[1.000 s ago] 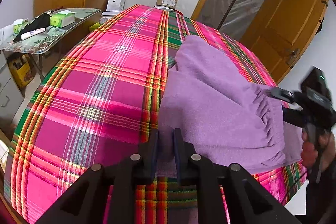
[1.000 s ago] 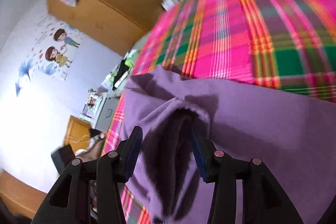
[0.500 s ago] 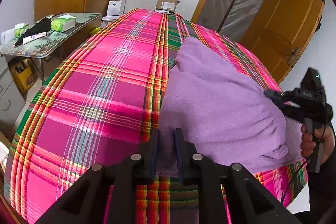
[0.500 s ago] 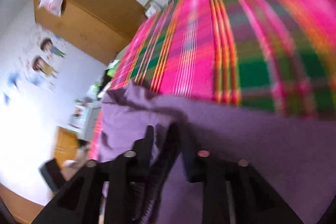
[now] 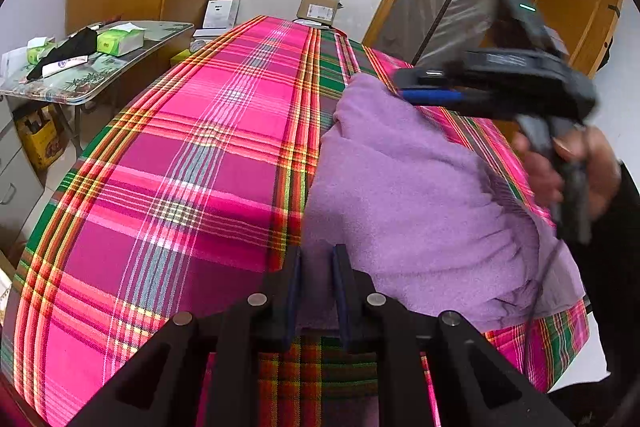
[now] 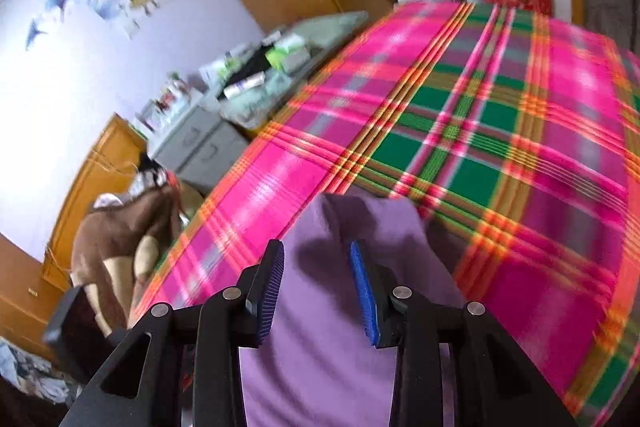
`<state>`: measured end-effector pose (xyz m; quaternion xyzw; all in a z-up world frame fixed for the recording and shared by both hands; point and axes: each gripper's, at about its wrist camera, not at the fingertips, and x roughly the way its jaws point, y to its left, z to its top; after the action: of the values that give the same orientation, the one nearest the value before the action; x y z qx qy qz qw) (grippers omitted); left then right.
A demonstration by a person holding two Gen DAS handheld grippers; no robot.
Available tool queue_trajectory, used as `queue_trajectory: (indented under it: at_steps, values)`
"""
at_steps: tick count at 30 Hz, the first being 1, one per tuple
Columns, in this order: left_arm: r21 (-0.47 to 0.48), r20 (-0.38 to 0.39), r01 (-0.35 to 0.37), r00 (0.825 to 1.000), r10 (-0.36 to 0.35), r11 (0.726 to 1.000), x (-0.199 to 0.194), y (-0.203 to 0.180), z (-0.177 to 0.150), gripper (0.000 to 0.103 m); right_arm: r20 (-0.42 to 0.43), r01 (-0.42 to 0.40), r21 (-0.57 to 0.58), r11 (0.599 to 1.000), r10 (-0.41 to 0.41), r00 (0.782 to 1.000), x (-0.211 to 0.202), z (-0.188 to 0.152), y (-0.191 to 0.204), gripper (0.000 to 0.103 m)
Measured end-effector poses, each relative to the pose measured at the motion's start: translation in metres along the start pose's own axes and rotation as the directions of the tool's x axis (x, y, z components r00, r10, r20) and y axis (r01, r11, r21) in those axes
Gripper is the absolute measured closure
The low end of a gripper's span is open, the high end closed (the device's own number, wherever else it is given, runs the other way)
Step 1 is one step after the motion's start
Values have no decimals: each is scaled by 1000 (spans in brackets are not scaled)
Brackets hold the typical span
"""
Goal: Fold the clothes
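Garment [image 5: 404,187], purple fleece with a gathered elastic edge, bunched on the right half of the pink, green and orange plaid cloth [image 5: 192,163] covering the bed; near corner hangs toward the bed edge. Left gripper [image 5: 314,283]: fingers narrow, pinching the garment's near-left edge between the pads. Right gripper [image 6: 318,287]: fingers spread wide, blue ribbed pads [image 6: 362,291] bare, nothing between them, hovering above the purple fabric; seen from the left wrist view raised over the garment's far end, held in a hand [image 5: 560,167]. Side table [image 5: 132,59] left of the bed, carrying green tissue packs and small items. Cardboard boxes [image 5: 318,7] beyond the bed's far end.
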<state>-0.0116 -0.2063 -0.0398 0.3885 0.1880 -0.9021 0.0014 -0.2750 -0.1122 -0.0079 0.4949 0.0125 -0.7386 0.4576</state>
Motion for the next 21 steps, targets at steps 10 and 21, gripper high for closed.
queue_trajectory:
  at_steps: [10,21]
  values:
    - [61,15,-27,1000,26,998,-1,-8,-5,91,-21,-26,3,1000,26,999,16,7,-16,95]
    - [39,24,-4,1000,4,999,-8,-3,-10,90,19,26,105,994,-28,999,21,19,-45,85]
